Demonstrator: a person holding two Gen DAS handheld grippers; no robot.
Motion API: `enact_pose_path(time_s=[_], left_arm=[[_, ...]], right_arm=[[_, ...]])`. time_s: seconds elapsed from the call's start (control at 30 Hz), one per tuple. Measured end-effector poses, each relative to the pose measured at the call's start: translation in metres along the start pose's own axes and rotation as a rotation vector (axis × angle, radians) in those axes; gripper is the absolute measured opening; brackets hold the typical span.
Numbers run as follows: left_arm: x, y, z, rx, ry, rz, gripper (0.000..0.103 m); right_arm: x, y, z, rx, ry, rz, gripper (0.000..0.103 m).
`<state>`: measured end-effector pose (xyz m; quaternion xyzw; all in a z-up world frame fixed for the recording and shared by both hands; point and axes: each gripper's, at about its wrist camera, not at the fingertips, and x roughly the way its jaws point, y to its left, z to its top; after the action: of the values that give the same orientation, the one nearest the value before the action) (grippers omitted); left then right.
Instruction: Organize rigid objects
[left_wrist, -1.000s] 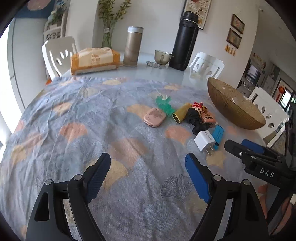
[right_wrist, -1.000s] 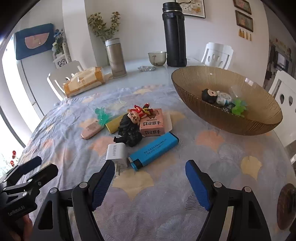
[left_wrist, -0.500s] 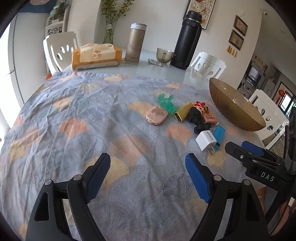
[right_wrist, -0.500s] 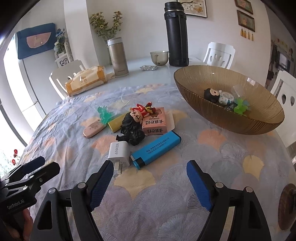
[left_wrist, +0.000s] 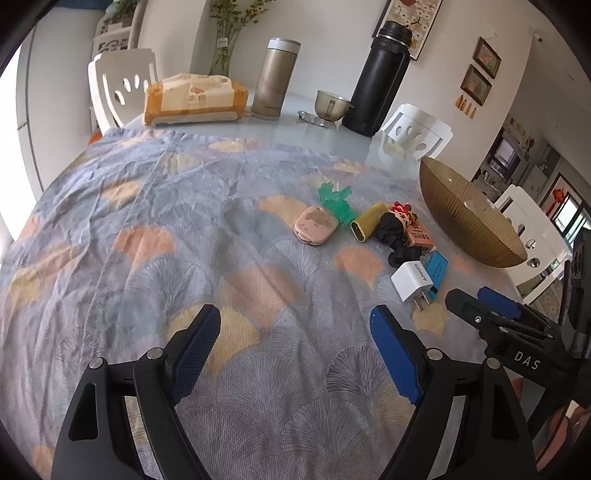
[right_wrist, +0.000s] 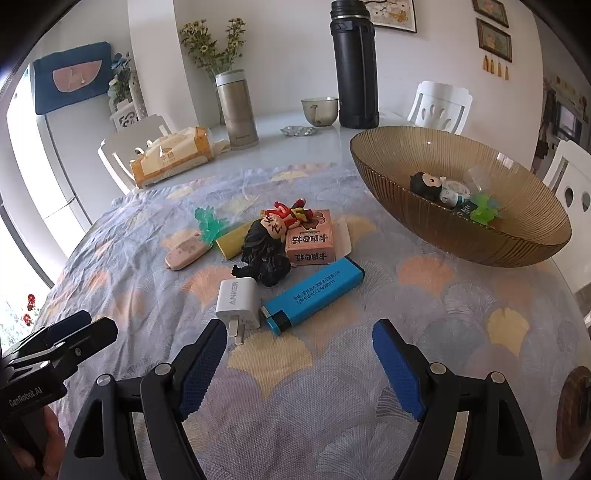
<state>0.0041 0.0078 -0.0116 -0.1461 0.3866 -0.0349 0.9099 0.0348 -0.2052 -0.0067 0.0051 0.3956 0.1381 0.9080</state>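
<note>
Two sets of tongs hang over the tabletop (left_wrist: 92, 221), both spread wide and holding nothing. The right tongs (right_wrist: 299, 354) sit just short of a white charger (right_wrist: 238, 301), whose prongs point at the left pad, and a blue lighter (right_wrist: 314, 293) lying touching it, straight ahead between the pads. Beyond those lie a black figurine (right_wrist: 264, 251), a pink box (right_wrist: 310, 242) with a red doll (right_wrist: 288, 214) on its far edge, a yellow tube (right_wrist: 231, 240), a green plastic piece (right_wrist: 208, 223) and a pink case (right_wrist: 184, 253), all huddled close together. Farther ahead and to the right stands a brown bowl (right_wrist: 509, 251).

The left tongs (left_wrist: 295, 349) hover over bare patterned cloth, with the same cluster ahead and to their right; the right tongs show at that edge, near the charger (left_wrist: 412, 282).

Only the right view looks into the bowl, where a small dark toy (right_wrist: 424, 184), a white one and a green bit (right_wrist: 484, 210) rest at the bottom. From the left, the bowl (left_wrist: 469, 218) shows mostly its outer wall, and the lighter (left_wrist: 436, 267) is half hidden behind the charger. The left tongs appear in the right view only as black tips at the lower left edge. What the white toy is cannot be made out.

At the far side of the tabletop stand a black flask (right_wrist: 354, 66), a tan flask (right_wrist: 236, 107), a cup (right_wrist: 319, 109) and a tissue pack (right_wrist: 171, 155).
</note>
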Motion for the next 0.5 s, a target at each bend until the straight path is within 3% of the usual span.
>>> enact_pose_path(time_s=[0.5], left_arm=[[-0.003, -0.013, -0.002, 0.068, -0.027, 0.067, 0.082]], right_arm=[[0.001, 0.000, 0.000, -0.001, 0.004, -0.003, 0.080]])
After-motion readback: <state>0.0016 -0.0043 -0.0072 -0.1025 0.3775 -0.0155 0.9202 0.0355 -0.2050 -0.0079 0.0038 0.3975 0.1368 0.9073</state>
